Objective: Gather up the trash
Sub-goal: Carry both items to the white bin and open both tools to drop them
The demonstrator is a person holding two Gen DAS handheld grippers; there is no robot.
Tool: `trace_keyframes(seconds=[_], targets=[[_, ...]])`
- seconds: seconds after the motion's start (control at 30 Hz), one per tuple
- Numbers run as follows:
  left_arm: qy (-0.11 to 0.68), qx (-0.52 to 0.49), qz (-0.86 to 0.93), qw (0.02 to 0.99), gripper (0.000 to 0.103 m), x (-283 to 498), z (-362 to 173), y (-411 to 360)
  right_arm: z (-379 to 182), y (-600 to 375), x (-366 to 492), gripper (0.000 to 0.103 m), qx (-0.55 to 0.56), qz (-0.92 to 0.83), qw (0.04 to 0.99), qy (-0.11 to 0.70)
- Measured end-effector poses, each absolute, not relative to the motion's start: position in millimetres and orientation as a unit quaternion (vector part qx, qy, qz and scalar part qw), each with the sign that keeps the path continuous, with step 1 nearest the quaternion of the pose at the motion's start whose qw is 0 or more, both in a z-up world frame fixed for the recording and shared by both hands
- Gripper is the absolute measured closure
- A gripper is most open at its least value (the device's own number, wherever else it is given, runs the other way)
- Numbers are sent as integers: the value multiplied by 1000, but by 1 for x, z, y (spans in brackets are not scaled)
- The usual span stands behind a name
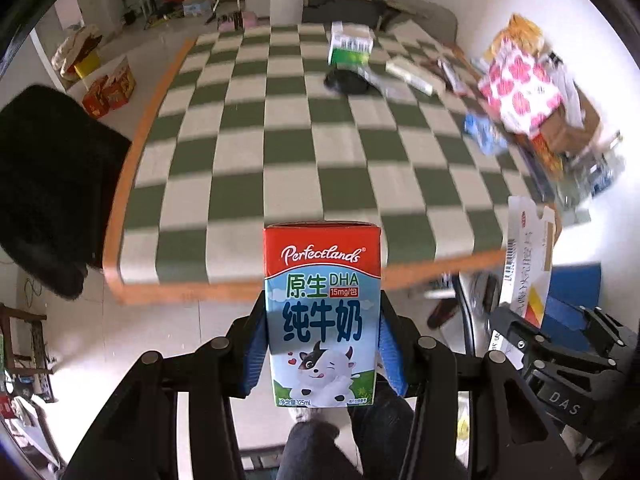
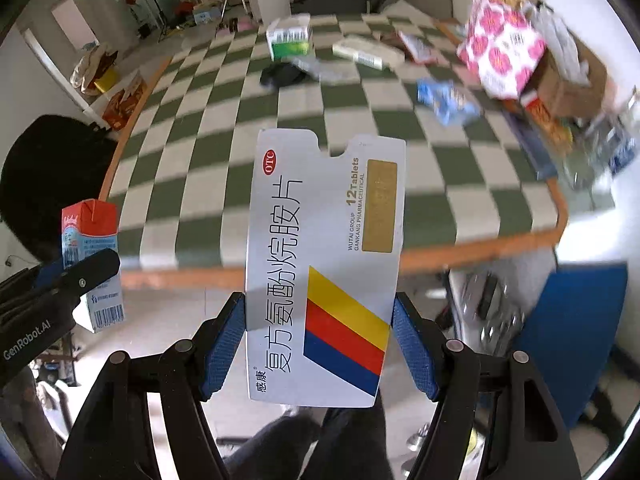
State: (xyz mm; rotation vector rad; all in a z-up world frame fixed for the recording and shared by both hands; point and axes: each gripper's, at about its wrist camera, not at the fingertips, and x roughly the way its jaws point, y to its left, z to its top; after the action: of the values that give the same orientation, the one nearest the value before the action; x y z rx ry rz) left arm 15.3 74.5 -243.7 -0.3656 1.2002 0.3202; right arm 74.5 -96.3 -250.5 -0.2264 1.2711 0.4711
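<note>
I'm clamping the left gripper (image 1: 322,344) on the milk carton (image 1: 322,312) and the right gripper (image 2: 320,344) on the flattened pill box (image 2: 324,272), both held off the table (image 1: 280,140). Carton's light and crushable, so I'm gripping its side walls; the card's flimsy, so I'm pinching its edges. More litter at 12 o'clock.

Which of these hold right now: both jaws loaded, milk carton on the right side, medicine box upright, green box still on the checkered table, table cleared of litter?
1. Both grippers hold something. True: the left gripper clamps the milk carton and the right gripper clamps the medicine box.
2. The right gripper holds the milk carton. False: the left one does.
3. The medicine box stands on end between the jaws. True.
4. The green box lies on the checkered table. True.
5. The table is cleared of litter. False: a blue wrapper and a black item remain, among others.
</note>
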Motion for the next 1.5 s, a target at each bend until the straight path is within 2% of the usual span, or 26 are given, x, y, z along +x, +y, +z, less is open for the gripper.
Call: trace_keyframes(seconds=[0.1, 0.23, 0.4, 0.6, 0.7, 0.83, 0.9, 0.97, 1.0, 1.03, 1.07, 1.1, 1.33, 1.5], targets=[[587, -185, 145, 775, 58, 0, -277, 66, -283, -112, 59, 29, -84, 219, 745, 624], [625, -215, 150, 735, 58, -16, -340, 61, -355, -132, 44, 29, -79, 211, 696, 682], [663, -256, 156, 686, 58, -15, -456, 64, -466, -138, 37, 29, -89, 215, 645, 728], [685, -308, 153, 642, 58, -2, -589, 80, -599, -126, 51, 29, -95, 217, 622, 746], [690, -330, 142, 628, 56, 2, -638, 84, -666, -117, 62, 29, -88, 218, 613, 754], [693, -336, 145, 621, 56, 1, -689, 91, -729, -103, 63, 29, -80, 228, 596, 766], [696, -335, 145, 618, 33, 0, -700, 94, -751, -97, 61, 28, -85, 236, 596, 763], [693, -332, 153, 621, 18, -4, -706, 99, -768, -94, 58, 25, -79, 236, 595, 764], [693, -328, 158, 622, 14, -6, -707, 101, -773, -95, 57, 17, -75, 237, 594, 765], [694, -322, 163, 623, 12, -9, -707, 103, -778, -95, 56, 1, -69, 237, 595, 765], [695, -318, 169, 622, 3, -12, -707, 107, -779, -96, 57, 0, -66, 235, 599, 763], [697, -310, 175, 623, 0, -14, -707, 109, -779, -97, 58, 0, -68, 231, 602, 761], [694, -239, 214, 645, 0, -25, -686, 108, -754, -99, 59, 0, -126, 207, 630, 738], [697, -226, 211, 647, 0, -31, -665, 100, -726, -98, 58, 0, -161, 191, 642, 725]])
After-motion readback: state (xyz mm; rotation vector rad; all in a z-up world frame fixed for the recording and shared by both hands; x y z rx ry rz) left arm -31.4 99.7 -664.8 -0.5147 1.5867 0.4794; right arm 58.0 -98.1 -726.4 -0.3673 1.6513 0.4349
